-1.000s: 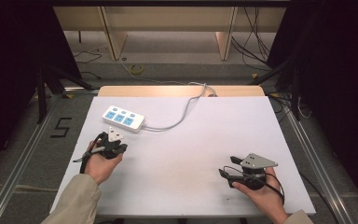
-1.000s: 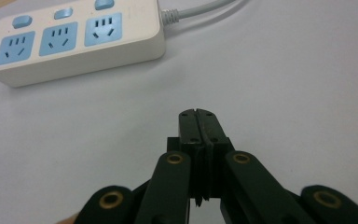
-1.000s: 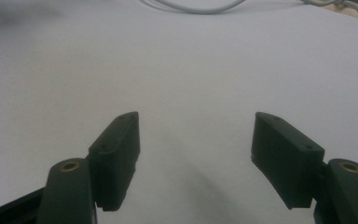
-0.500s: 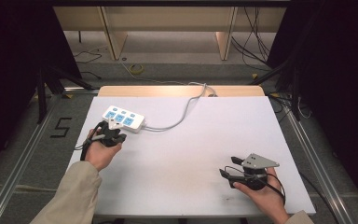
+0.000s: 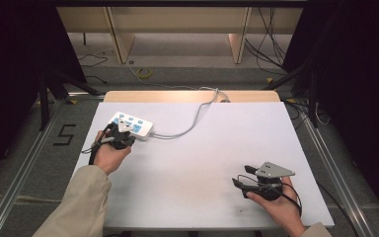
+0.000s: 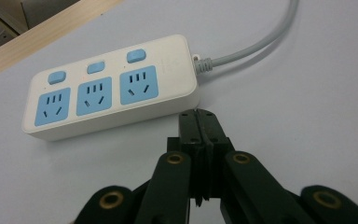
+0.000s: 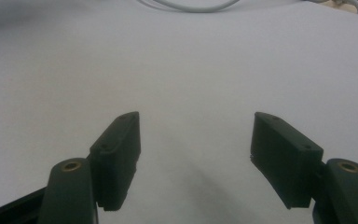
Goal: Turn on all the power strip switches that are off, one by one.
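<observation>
A white power strip [image 5: 137, 125] [image 6: 107, 91] with three blue sockets and three blue switches lies at the table's far left, its grey cable [image 5: 192, 121] [image 6: 261, 39] running off to the back. My left gripper [image 5: 122, 133] [image 6: 200, 119] is shut with nothing between its jaws, its tips just short of the strip's near side. Near the front right of the table my right gripper [image 5: 242, 177] [image 7: 196, 140] is open over bare white surface, with nothing between its fingers [image 7: 119, 144].
The white table top [image 5: 202, 158] is bordered by a wooden strip [image 5: 187, 96] at the back. Metal rails run on the floor at both sides, and a "5" mark [image 5: 65, 134] sits on the floor at left. Loose cables lie on the floor behind.
My left hand has moved forward and slightly up toward the power strip, its jaws staying shut. The right hand has kept still.
</observation>
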Tool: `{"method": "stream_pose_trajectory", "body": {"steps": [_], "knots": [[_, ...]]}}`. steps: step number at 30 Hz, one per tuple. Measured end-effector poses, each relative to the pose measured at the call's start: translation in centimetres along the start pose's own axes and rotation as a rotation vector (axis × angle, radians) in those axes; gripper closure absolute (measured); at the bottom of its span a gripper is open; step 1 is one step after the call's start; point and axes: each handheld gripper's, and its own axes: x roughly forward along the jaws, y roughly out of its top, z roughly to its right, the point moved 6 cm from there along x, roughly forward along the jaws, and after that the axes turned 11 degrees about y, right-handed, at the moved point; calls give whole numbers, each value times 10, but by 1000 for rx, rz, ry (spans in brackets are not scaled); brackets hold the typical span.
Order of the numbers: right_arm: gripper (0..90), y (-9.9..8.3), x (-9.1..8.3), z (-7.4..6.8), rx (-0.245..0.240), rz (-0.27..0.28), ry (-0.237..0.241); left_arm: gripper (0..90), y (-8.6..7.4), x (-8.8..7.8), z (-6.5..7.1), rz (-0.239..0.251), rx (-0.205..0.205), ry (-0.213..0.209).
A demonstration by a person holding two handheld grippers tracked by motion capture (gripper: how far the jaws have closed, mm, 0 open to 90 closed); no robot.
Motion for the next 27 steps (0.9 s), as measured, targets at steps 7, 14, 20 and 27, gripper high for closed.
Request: {"method": "stream_pose_trajectory", "body": {"steps": [7,14,20,27], "knots": [[341,0,1,-1,-4,0,2,897,2,9,-5,-7,12,3],[341,0,0,-1,-6,-1,2,897,4,12,-9,-2,-2,14],[341,0,1,-2,-7,0,2,898,0,15,-19,-12,-16,29],[341,0,1,-2,-10,-1,3,897,-3,18,-28,-17,-34,40]]}}
